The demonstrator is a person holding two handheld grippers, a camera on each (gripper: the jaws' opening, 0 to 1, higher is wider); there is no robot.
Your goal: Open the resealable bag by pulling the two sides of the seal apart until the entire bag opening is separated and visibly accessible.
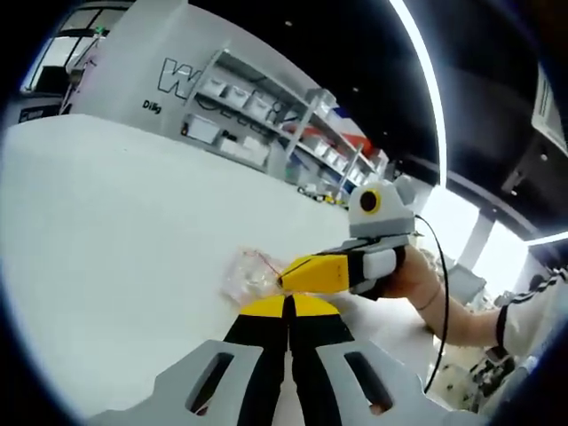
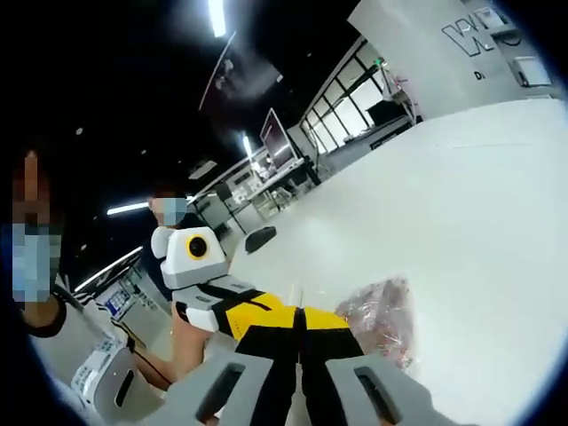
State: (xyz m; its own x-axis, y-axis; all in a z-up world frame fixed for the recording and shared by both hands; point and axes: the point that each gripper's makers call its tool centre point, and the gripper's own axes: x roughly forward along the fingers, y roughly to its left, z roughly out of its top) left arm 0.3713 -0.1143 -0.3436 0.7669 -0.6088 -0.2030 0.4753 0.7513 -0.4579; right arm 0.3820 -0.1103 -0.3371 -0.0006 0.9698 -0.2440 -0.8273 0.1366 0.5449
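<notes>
Two pairs of tongs met at the mouth of a clear resealable bag [image 1: 250, 275] that lay on a white bench [image 1: 115, 248]. In the left gripper view, the left tongs [image 1: 288, 306] rose from the bottom with their yellow-tipped jaws pressed together, and the bag's edge sat right at their tips, so they appeared to pinch it. The right tongs [image 1: 288, 277] reached in from the right side, their yellow jaws closed on the same end of the bag, held by a person's hand [image 1: 410, 273] with a black cable trailing past the wrist. In the right gripper view, the right tongs [image 2: 300, 321] stood closed with the crumpled bag [image 2: 382, 318] just beyond and to the right of their tips, resting on the bench [image 2: 461, 204]. The left tongs [image 2: 293, 312] came in from the left and met them tip to tip. Whether the seal had parted could not be told. Shelving with white bins [image 1: 257, 115] stood beyond the bench.
</notes>
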